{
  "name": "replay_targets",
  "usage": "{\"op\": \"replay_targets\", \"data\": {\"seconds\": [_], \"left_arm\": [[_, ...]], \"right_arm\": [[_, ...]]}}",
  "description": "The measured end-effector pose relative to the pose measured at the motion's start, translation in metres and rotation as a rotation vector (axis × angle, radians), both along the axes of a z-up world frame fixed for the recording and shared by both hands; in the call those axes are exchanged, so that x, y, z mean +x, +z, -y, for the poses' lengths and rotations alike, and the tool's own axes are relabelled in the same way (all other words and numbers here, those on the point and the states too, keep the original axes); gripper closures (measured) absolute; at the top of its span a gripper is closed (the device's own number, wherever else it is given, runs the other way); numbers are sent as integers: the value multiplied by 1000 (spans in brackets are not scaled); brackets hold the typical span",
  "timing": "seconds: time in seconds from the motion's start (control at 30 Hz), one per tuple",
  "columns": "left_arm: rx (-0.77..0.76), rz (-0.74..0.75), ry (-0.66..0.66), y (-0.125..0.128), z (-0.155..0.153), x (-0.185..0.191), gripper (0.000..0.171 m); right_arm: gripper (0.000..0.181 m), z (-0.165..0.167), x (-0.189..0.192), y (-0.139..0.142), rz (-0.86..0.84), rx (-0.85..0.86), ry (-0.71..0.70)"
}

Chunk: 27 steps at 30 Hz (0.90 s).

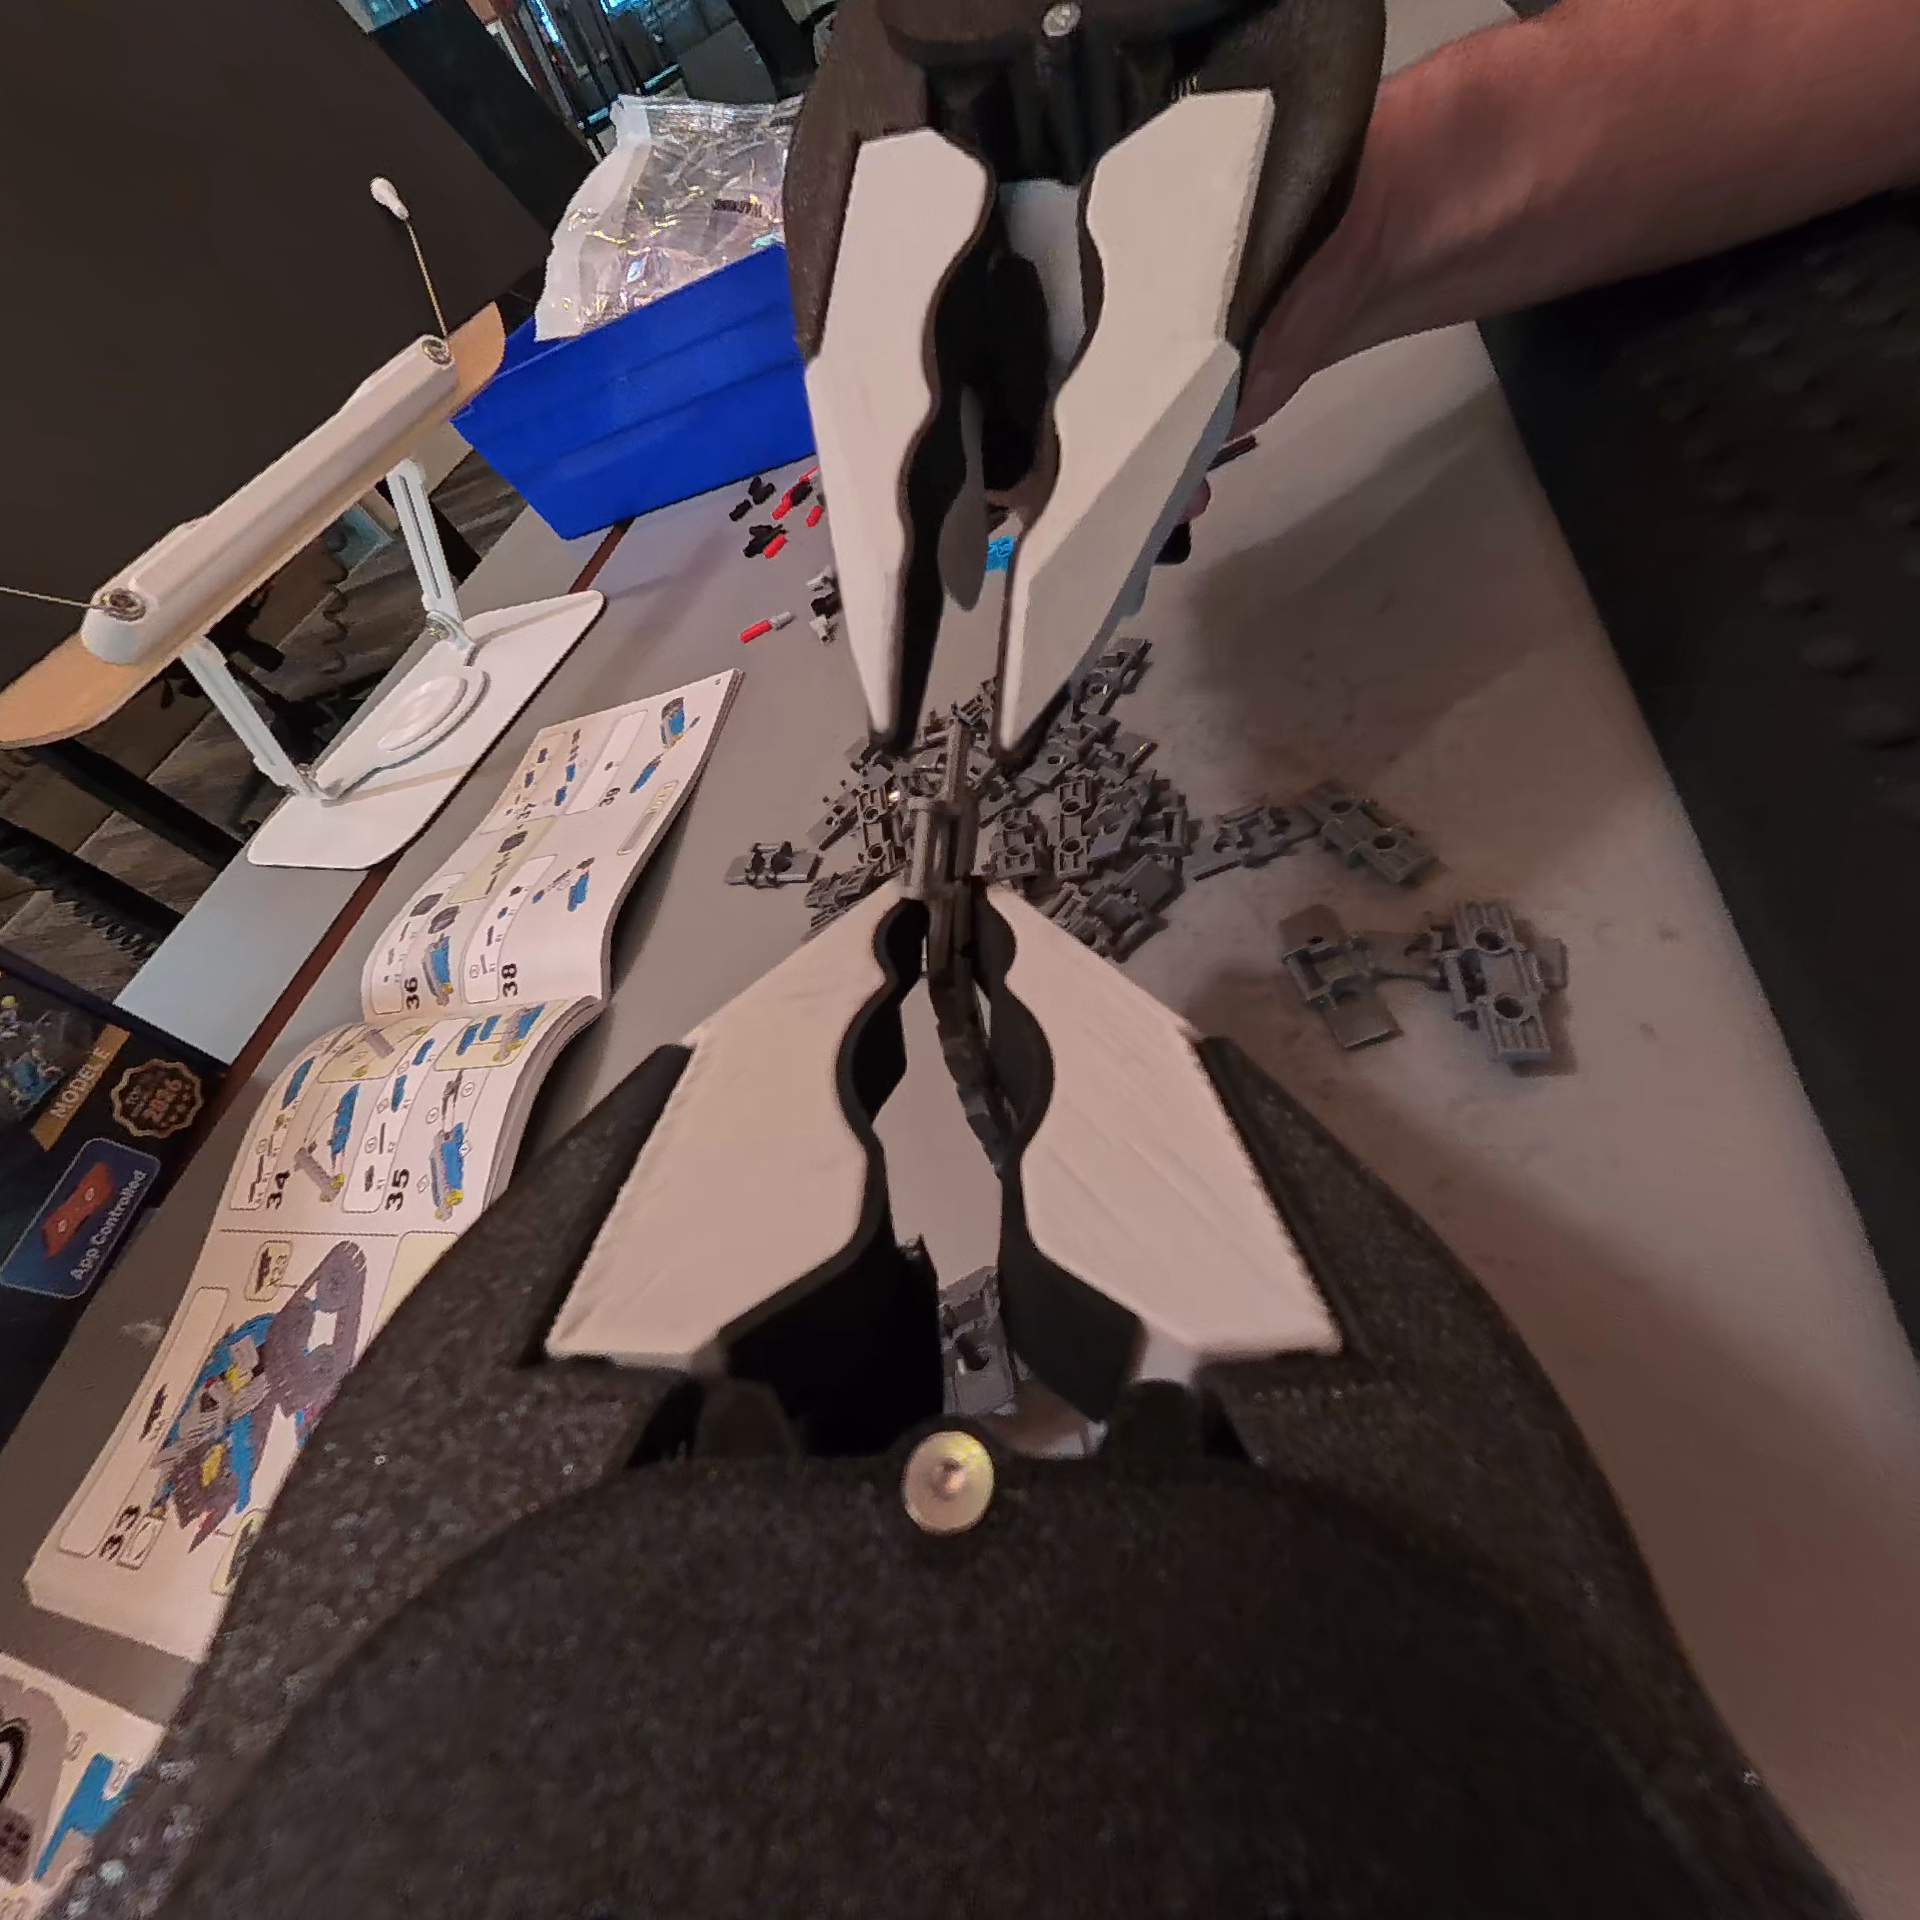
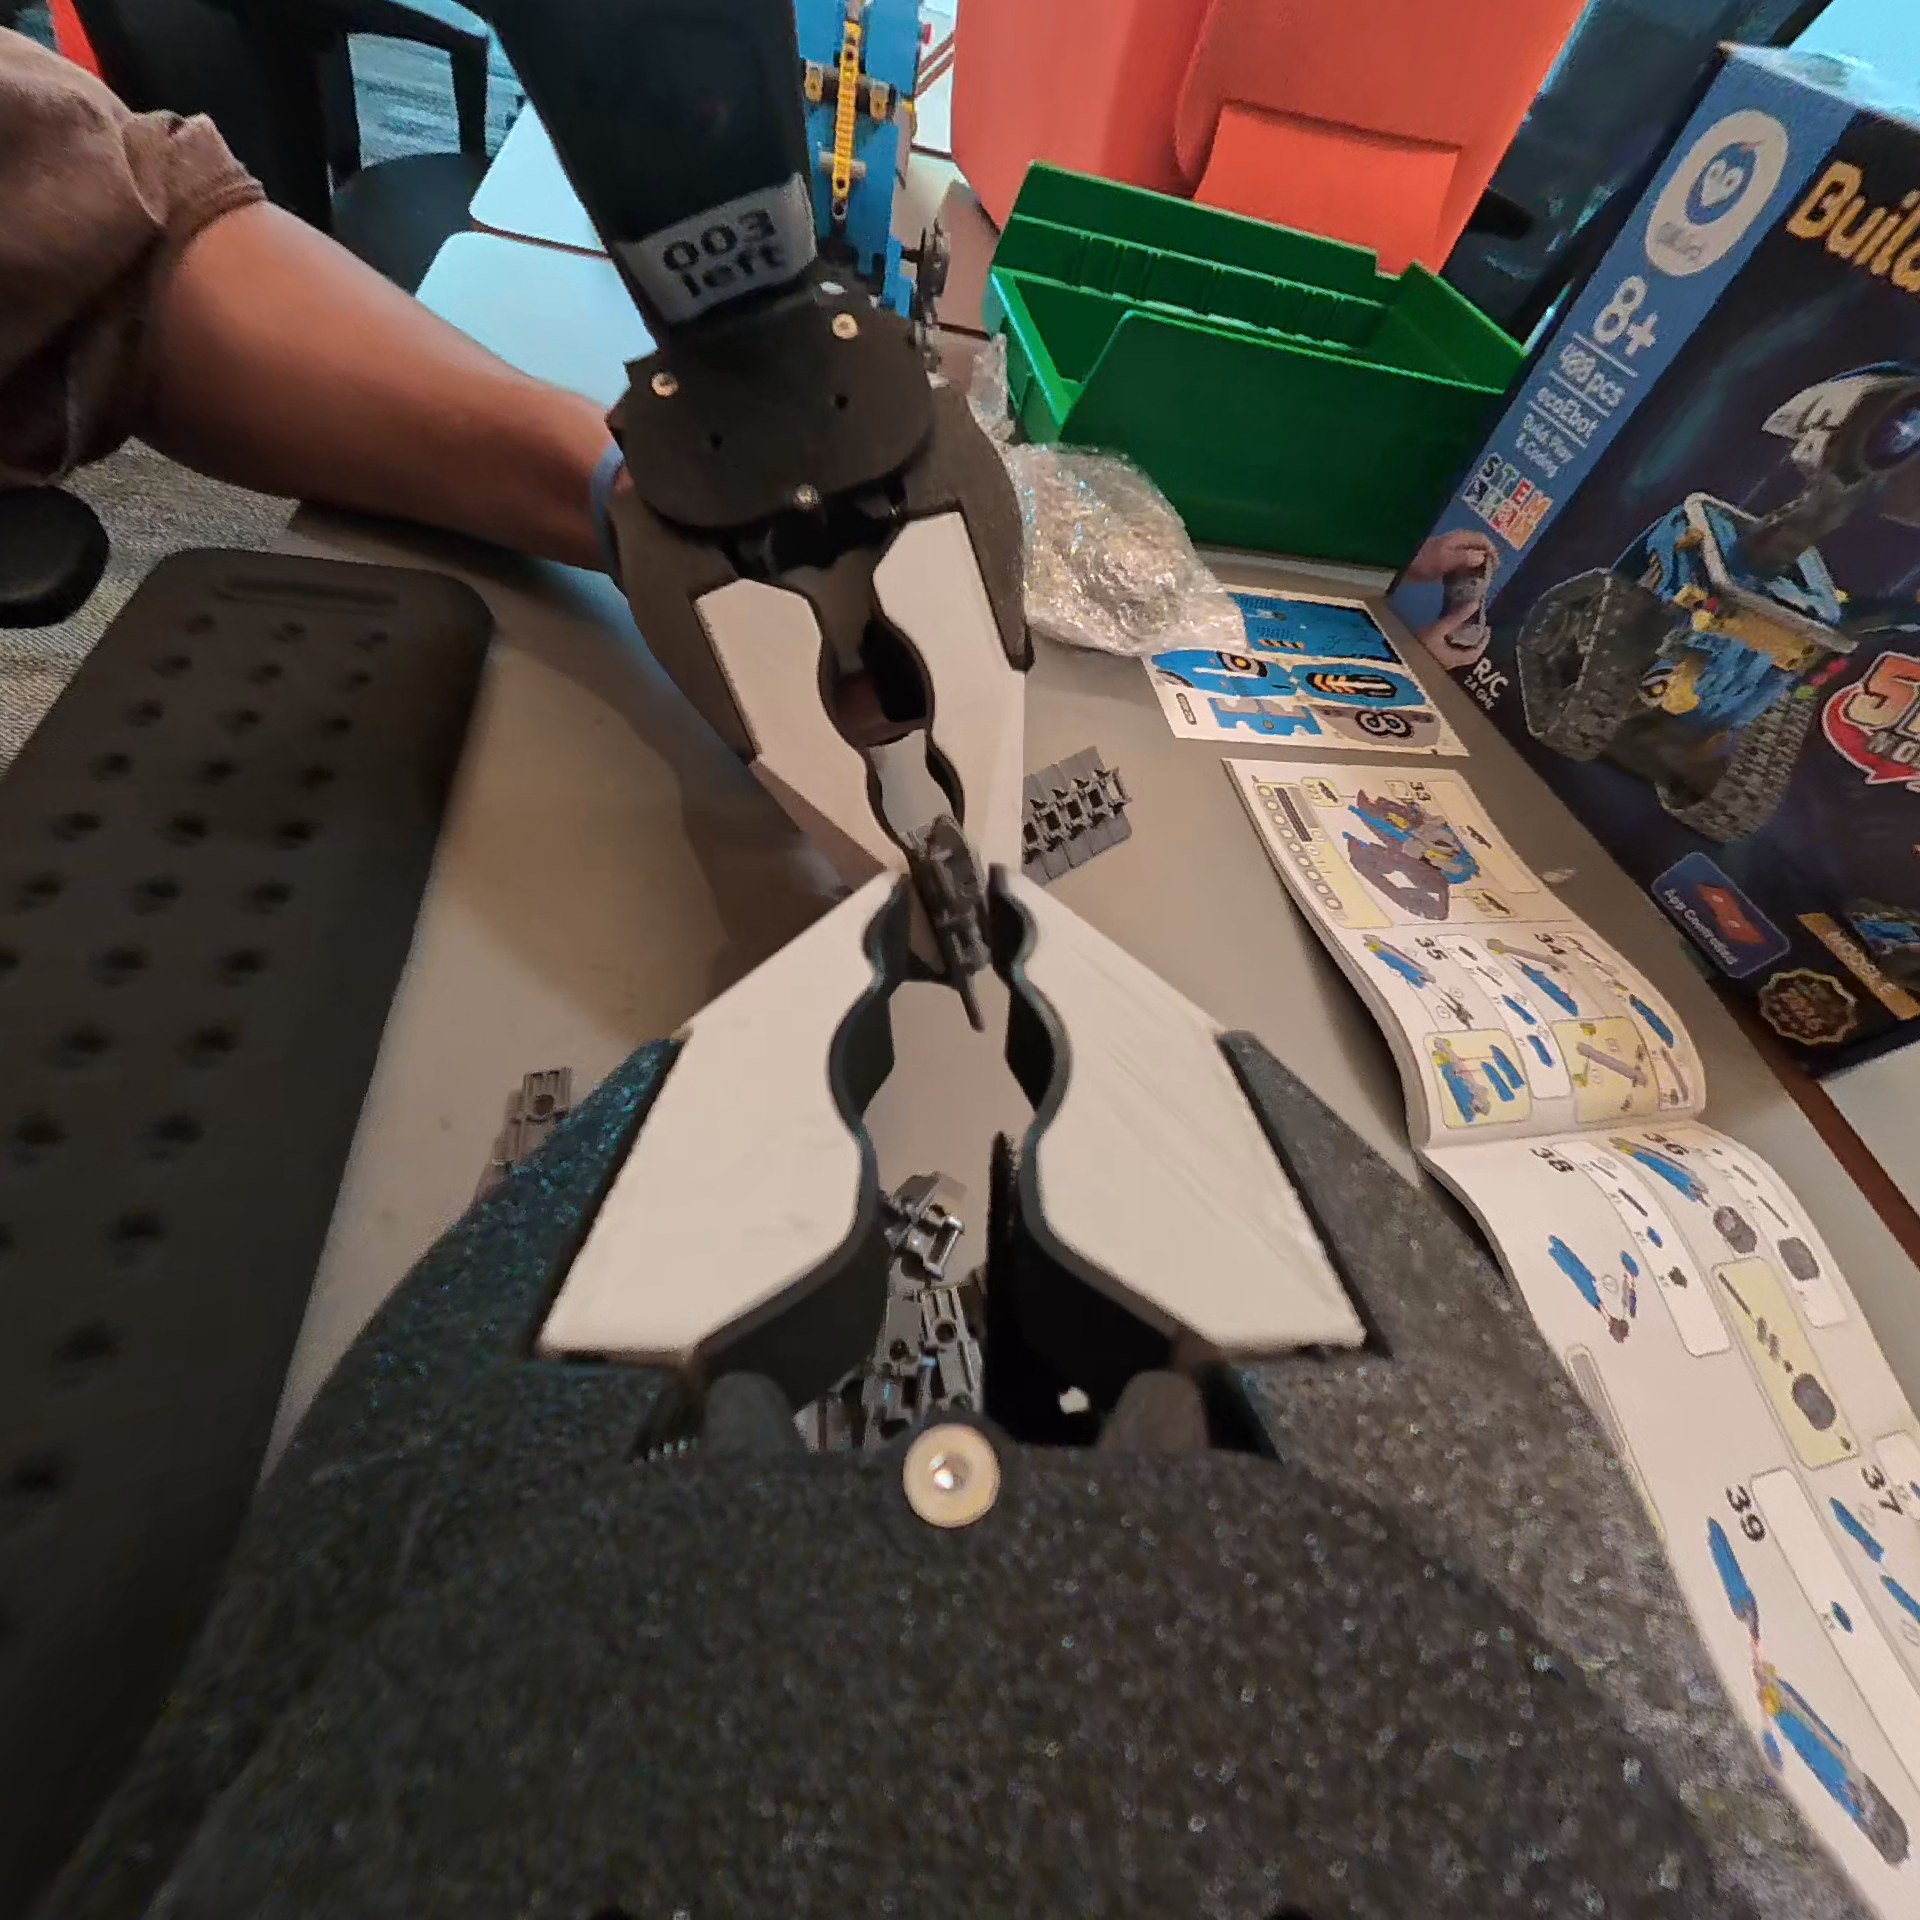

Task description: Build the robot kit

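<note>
My left gripper (image 1: 940, 914) is shut on a thin strip of grey track links (image 1: 940, 831), which runs back between its fingers. In the right wrist view the left gripper (image 2: 925, 842) comes in from above, and the same strip (image 2: 951, 914) sticks out from its tips. My right gripper (image 2: 940, 899) faces it tip to tip with the strip's end between its pads. The pads stand a little apart and do not press on it. In the left wrist view the right gripper (image 1: 948, 732) shows a gap on both sides of the strip. Both hover over a pile of loose grey track links (image 1: 1081, 831).
An open instruction booklet (image 1: 468, 935) lies on the grey table, with a white stand (image 1: 416, 727) and a blue bin (image 1: 644, 405) behind. Joined link pairs (image 1: 1455, 977) lie nearby. The right wrist view shows a short track strip (image 2: 1075, 821), a sticker sheet (image 2: 1299, 675), a green bin (image 2: 1247, 416), a kit box (image 2: 1714, 520) and a black perforated mat (image 2: 187, 935). Less than 4 cm separates the two grippers' tips.
</note>
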<state>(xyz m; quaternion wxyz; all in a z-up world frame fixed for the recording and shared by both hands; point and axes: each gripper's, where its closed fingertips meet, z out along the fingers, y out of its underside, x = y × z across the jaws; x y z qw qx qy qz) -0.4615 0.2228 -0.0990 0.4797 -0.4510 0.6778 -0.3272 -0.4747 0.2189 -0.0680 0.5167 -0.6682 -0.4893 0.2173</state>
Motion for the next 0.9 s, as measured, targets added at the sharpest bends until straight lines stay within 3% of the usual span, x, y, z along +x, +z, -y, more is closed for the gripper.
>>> {"op": "replay_targets", "data": {"seconds": [0.07,0.23,0.33,0.47,0.57,0.9], "left_arm": [[1,0,-7,0,2,0,164],[49,-26,32,-5,-4,1,164],[122,-39,72,-7,-10,1,164],[252,-39,114,-7,-12,3,164],[332,-43,153,-8,-14,6,164],[428,-96,172,-19,-13,10,165]], "right_arm": [[178,1,-2,0,5,5,14],[178,5,6,23,-10,67,1],[178,1,27,30,163,60,-81],[178,-1,42,5,568,120,-176],[178,-3,36,-14,740,188,-216],[179,-4,22,-30,818,229,-236]]}}
